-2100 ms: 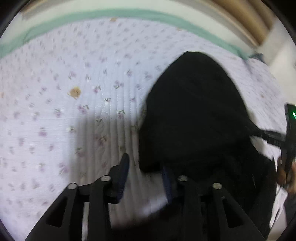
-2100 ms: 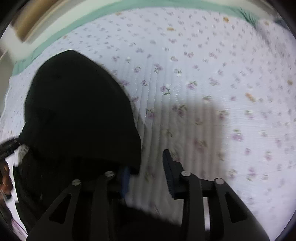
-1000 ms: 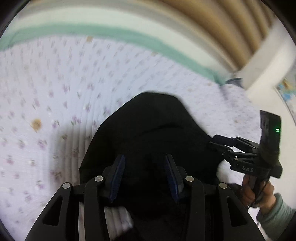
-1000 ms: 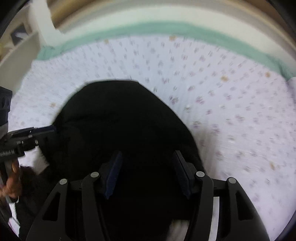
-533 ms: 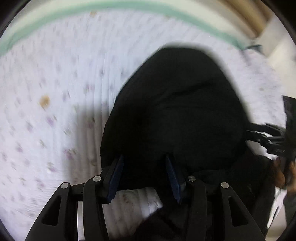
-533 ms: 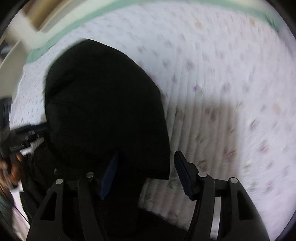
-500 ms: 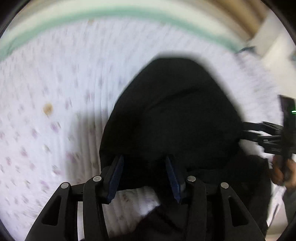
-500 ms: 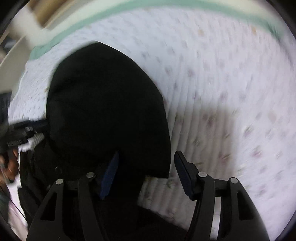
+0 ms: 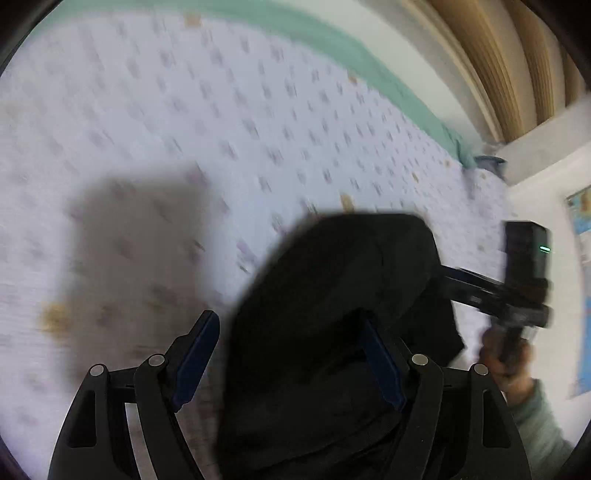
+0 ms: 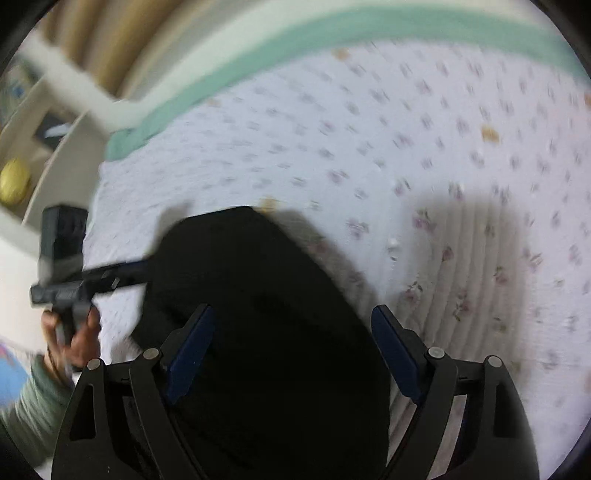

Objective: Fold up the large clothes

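A black garment [image 9: 332, 314] lies bunched on a floral bedspread [image 9: 221, 110]; it also shows in the right wrist view [image 10: 258, 314]. My left gripper [image 9: 291, 354] is open, its right finger over the garment's left part and its left finger over the bedspread. My right gripper [image 10: 291, 350] is open above the garment's right part. Neither grips the cloth. Each view shows the other gripper at the garment's far side: the right gripper [image 9: 450, 280] and the left gripper [image 10: 140, 269].
The bedspread [image 10: 406, 147] has a green border [image 10: 332, 33] at its far edge. A wall and wooden slats [image 9: 498, 55] lie beyond. A shelf with a yellow ball [image 10: 14, 181] stands at the left of the right wrist view.
Both grippers have opened wider and swung up and back. The garment now sits lower and smaller in both views. More of the bed shows.
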`<state>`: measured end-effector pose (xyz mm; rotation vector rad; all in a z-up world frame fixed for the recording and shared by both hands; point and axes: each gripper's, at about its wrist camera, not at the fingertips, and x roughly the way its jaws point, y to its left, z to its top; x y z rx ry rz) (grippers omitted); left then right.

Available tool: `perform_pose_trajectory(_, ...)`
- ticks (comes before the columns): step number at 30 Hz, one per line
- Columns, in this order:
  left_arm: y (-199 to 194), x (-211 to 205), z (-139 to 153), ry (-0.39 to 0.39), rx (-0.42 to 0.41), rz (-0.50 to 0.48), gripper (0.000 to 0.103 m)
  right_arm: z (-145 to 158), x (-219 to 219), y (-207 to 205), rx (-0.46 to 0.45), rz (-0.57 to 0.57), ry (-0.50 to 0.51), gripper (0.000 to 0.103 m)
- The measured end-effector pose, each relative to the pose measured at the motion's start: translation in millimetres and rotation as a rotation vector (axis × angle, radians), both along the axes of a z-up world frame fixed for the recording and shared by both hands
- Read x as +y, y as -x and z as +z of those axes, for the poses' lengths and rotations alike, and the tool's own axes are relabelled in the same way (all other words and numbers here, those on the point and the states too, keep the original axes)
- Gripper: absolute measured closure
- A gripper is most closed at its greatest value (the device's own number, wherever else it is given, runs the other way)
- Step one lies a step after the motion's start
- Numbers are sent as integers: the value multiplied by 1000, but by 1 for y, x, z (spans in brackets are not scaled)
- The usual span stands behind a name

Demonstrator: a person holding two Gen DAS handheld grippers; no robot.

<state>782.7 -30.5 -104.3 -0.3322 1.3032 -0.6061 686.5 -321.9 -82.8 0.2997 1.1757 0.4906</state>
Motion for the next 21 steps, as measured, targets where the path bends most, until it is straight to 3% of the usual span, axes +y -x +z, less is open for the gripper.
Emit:
perform_pose_trajectory(2,-1,-3,-16,47,55,14,26,-20,7,0,66,37,-2,19)
perform_pose_trajectory(3,-1,-1,-18,75,52,25,32,-26,12,1,88,77,19,28)
perform_pose_trajectory(4,3,1,-16,97,33,27,43,-27,16,13,60,103,52,32)
perform_pose_trajectory(5,12,0,-14,101,5,25,69,-20,18,25,30,128,57,45)
perform_pose_trajectory(6,21,1,-5,89,-44,16,84,-15,13,39,10,146,48,68)
perform_pose_trajectory(9,52,5,27,100,-147,-22,88,22,2,75,-111,160,42,80)
perform_pose_trajectory(14,137,18,102,111,-333,-90,88,99,6,158,-311,167,122,80)
perform_pose_trajectory(17,194,21,128,50,-401,-126,88,126,23,209,-381,180,166,80)
perform_pose_trajectory(21,269,26,135,-84,-437,-172,88,145,40,280,-403,190,214,80)
